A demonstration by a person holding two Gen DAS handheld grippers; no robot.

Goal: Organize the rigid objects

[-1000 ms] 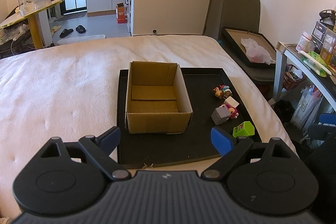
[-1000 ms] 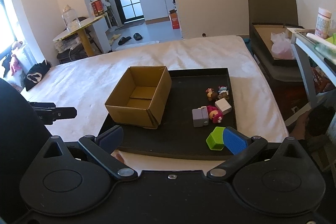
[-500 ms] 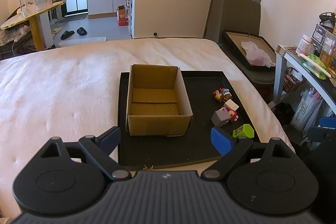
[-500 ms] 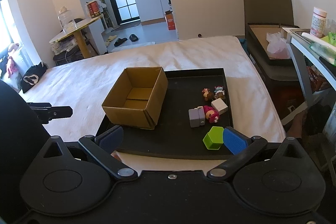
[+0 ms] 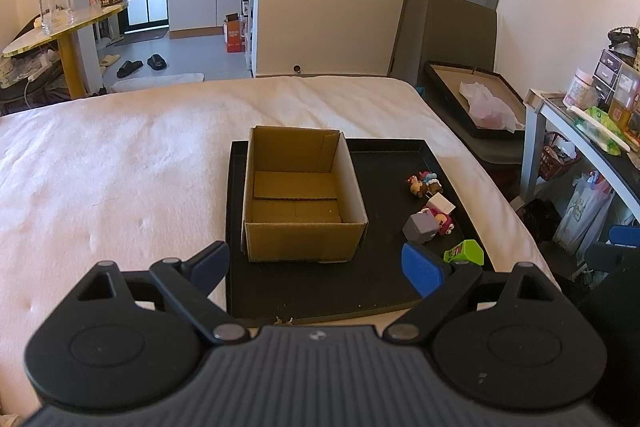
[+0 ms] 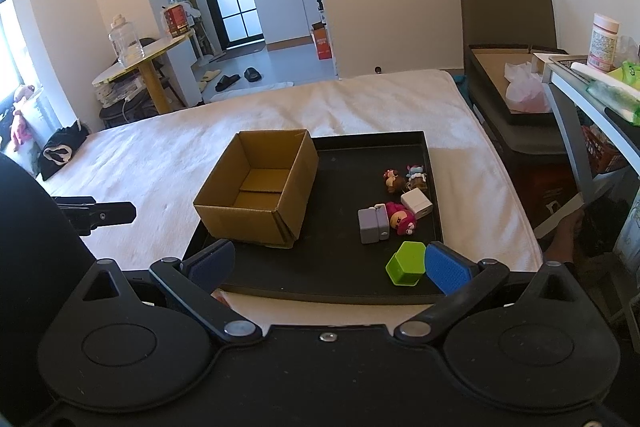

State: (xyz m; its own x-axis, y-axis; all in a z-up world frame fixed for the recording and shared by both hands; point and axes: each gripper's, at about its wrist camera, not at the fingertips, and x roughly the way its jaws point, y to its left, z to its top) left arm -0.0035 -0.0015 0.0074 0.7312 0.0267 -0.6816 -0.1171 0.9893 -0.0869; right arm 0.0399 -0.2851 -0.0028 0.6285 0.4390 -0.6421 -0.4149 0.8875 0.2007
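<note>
An open, empty cardboard box (image 6: 256, 195) stood upright left of frame centre on a black tray (image 6: 340, 279). To its right lay small toys: a grey block (image 6: 373, 225) touching a pink figure (image 6: 400, 219), a white cube (image 6: 417, 203), two little figurines (image 6: 405, 178) above, and a green block (image 6: 405, 263) lower down, tipped over.
</note>
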